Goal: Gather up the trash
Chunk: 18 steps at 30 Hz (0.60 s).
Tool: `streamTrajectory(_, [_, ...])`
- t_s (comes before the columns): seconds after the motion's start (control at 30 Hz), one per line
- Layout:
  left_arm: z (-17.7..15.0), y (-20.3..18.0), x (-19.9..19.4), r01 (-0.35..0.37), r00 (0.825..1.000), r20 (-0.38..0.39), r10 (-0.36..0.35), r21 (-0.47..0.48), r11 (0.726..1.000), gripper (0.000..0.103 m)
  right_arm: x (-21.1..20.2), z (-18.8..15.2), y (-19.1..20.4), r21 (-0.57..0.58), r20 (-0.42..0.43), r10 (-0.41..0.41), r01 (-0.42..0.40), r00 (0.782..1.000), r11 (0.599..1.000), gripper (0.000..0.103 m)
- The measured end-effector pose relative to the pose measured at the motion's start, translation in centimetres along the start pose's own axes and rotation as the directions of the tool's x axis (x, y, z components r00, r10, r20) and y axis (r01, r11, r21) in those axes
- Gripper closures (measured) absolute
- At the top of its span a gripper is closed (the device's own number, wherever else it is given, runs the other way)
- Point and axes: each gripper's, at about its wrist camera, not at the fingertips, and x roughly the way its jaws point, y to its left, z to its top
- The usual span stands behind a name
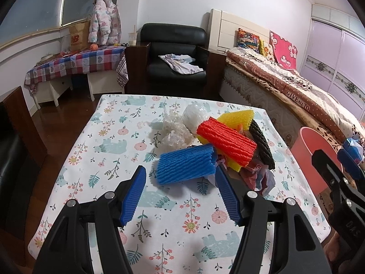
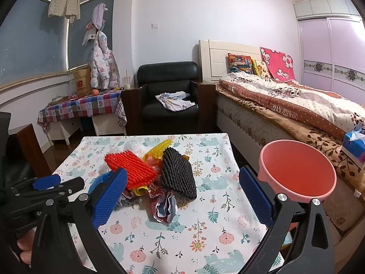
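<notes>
A pile of trash lies on the floral tablecloth (image 1: 159,205): a blue foam net (image 1: 186,165), a red foam net (image 1: 227,142), a yellow one (image 1: 237,116), a black one (image 1: 261,142), clear crumpled plastic (image 1: 175,129) and crumpled wrappers (image 1: 257,175). My left gripper (image 1: 180,182) is open, its tips just in front of the blue net, empty. My right gripper (image 2: 182,188) is open above the table, with the black net (image 2: 179,174) and a crumpled wrapper (image 2: 165,209) between its fingers' lines, not gripped. A pink bin (image 2: 296,171) stands right of the table.
A bed (image 2: 296,109) runs along the right, with a blue tissue pack (image 2: 353,146) on it. A black armchair (image 2: 170,96) and a checked-cloth side table (image 2: 84,105) stand behind. A dark chair (image 1: 20,123) is at the left.
</notes>
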Motion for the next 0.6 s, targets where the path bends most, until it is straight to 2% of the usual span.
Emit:
streamTrajectory(0.2, [0.1, 0.7, 0.6, 0.013, 1.0, -0.002, -0.013, -0.001, 1.0, 0.04, 0.6, -0.5, 0.1, -0.01, -0.026, 0.017, -0.018, 1.0, 1.0, 0.004])
streamTrajectory(0.3, [0.1, 1.1, 0.6, 0.061, 0.998, 0.002, -0.061, 0.015, 0.998, 0.04, 1.0, -0.7, 0.1, -0.011, -0.043, 0.032, -0.032, 0.999, 0.999, 0.004])
streamTrajectory(0.4, [0.0, 1.1, 0.6, 0.104, 0.995, 0.003, -0.104, 0.049, 0.993, 0.04, 1.6, -1.0, 0.1, -0.011, -0.066, 0.05, -0.051, 0.997, 0.999, 0.01])
streamTrajectory(0.6, [0.7, 1.0, 2.0, 0.194, 0.98, -0.051, -0.191, 0.054, 0.98, 0.04, 2.7, -1.3, -0.2, -0.003, -0.11, 0.094, -0.095, 0.99, 0.996, 0.017])
